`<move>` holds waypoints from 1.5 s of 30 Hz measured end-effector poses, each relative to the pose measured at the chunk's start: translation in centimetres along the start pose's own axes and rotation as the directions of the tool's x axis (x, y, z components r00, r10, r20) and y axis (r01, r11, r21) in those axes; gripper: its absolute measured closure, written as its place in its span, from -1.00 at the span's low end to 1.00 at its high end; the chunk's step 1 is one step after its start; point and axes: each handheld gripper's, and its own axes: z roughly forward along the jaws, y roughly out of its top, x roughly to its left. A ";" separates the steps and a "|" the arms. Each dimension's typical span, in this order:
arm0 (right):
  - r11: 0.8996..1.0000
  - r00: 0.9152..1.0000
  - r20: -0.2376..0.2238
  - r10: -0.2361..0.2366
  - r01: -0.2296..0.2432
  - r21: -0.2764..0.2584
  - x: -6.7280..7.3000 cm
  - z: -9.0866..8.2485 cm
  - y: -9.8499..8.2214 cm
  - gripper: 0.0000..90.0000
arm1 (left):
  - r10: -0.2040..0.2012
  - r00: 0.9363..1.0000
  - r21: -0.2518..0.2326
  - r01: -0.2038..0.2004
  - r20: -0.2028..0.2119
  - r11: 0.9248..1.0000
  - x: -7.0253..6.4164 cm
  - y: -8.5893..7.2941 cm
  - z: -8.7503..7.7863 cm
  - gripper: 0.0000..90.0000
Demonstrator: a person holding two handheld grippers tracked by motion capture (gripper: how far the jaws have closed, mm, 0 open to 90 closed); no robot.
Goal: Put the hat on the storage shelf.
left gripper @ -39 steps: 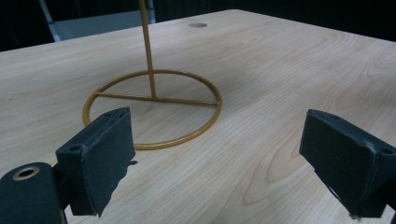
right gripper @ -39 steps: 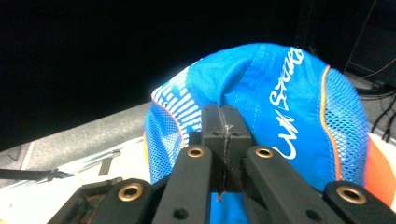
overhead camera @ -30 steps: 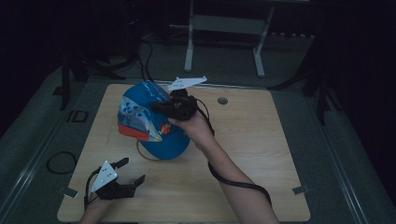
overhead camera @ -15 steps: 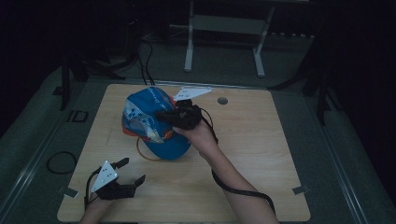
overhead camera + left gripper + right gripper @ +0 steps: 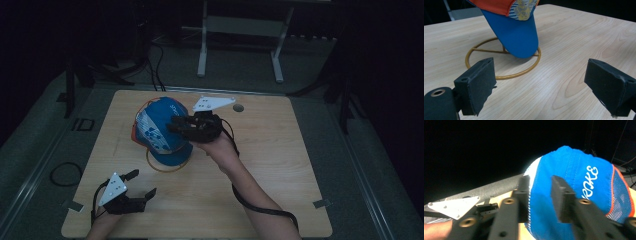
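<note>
Dim room; pale wooden table (image 5: 280,165) on grey floor, with a white metal frame (image 5: 240,30) behind it at 12 o'clock. A blue cap (image 5: 157,131) with white and orange panels sat on a gold wire stand (image 5: 499,75), left of table centre; its brim pointed down toward 6 o'clock, over the stand's ring base. The right gripper (image 5: 175,126) lay against the cap's crown from the 3 o'clock side. Its jaws had just been opening and stood partly spread, crown fabric between them; whether the pads pressed it could not be told. The left gripper (image 5: 142,184) rested low on the table at 7 o'clock from the cap, well apart from it, jaws spread wide, nothing between them.
</note>
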 end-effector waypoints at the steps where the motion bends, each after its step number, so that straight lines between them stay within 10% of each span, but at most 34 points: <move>1: 1.000 1.000 0.000 0.000 0.000 0.000 0.0 0.0 0.0 0.20 | 0.001 1.000 0.002 -0.001 0.000 1.000 0.0 0.0 0.0 -0.77; 15: 1.000 0.999 -0.038 -0.017 0.017 0.012 -0.3 -2.6 -3.3 -0.69 | 0.001 1.000 0.003 -0.001 -0.001 1.000 0.0 0.0 0.1 -0.77; 27: 0.994 0.997 -0.018 -0.071 0.072 0.086 -0.2 -3.5 -7.5 -0.70 | -0.004 1.000 -0.007 0.004 -0.001 1.000 0.0 -0.1 0.0 -0.77; 45: 0.991 0.999 0.023 -0.035 0.031 0.130 -2.1 -5.9 -15.3 -0.69 | -0.007 1.000 -0.009 0.007 0.000 1.000 0.0 -0.1 0.1 -0.77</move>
